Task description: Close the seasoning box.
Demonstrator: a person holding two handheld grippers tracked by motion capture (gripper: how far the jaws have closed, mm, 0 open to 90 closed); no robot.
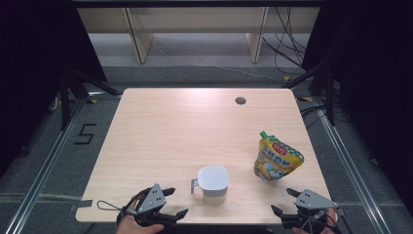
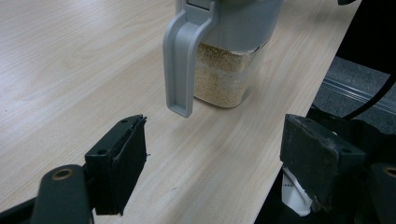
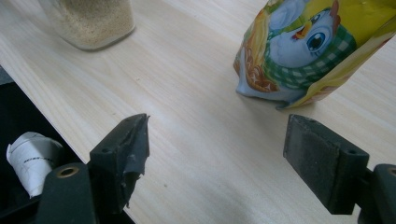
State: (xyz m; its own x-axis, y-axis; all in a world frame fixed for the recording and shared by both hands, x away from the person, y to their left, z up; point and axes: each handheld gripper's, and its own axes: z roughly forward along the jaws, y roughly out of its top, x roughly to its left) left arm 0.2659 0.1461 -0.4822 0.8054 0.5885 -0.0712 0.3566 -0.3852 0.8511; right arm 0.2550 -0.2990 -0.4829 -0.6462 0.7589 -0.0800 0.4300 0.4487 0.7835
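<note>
Left tool [image 1: 174, 201]: jaws spread, empty, at near surface [image 1: 165, 136] edge.
Right tool [image 1: 285, 201]: spread, empty.
Clear grain-filled jar with grey lid [image 1: 213, 182]: between them, bare wood around.
Yellow spouted pouch [image 1: 276, 158]: near right edge.

Both grippers, left gripper [image 1: 176, 202] and right gripper [image 1: 284, 201], are black with grey three-cornered top plates, brass-coloured screws and trailing black cables.
</note>
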